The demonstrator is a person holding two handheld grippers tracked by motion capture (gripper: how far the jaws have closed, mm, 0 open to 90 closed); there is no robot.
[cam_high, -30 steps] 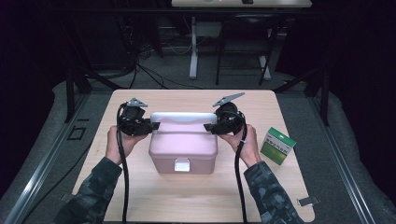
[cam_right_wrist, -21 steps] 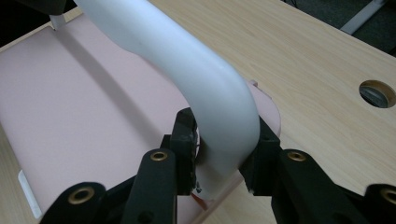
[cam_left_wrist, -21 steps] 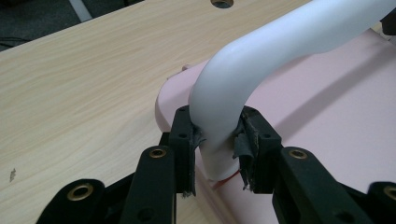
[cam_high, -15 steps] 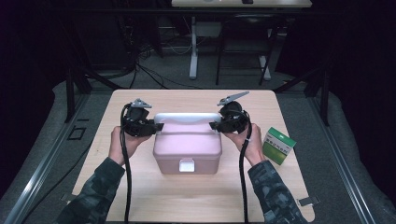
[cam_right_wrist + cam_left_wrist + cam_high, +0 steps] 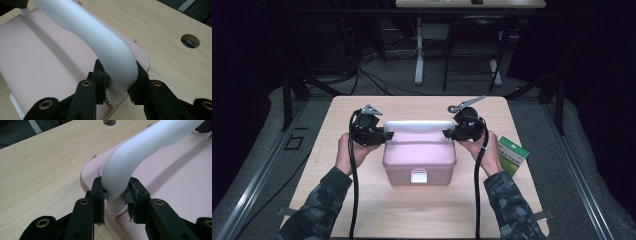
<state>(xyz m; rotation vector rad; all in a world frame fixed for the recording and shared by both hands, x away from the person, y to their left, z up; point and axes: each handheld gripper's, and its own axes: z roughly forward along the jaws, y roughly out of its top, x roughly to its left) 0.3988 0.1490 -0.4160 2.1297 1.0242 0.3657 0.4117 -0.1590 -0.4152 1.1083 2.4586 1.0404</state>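
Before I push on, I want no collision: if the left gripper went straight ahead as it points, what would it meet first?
The left gripper already clamps the white handle; straight on, probably the pink box lid.

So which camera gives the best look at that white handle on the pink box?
The high view: the whole white handle spans the pink box, with the left gripper and right gripper at its ends. Each gripper view shows just one curved end clamped between black jaws.

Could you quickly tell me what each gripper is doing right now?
Left gripper: shut on the white handle.
Right gripper: shut on the handle's other end.
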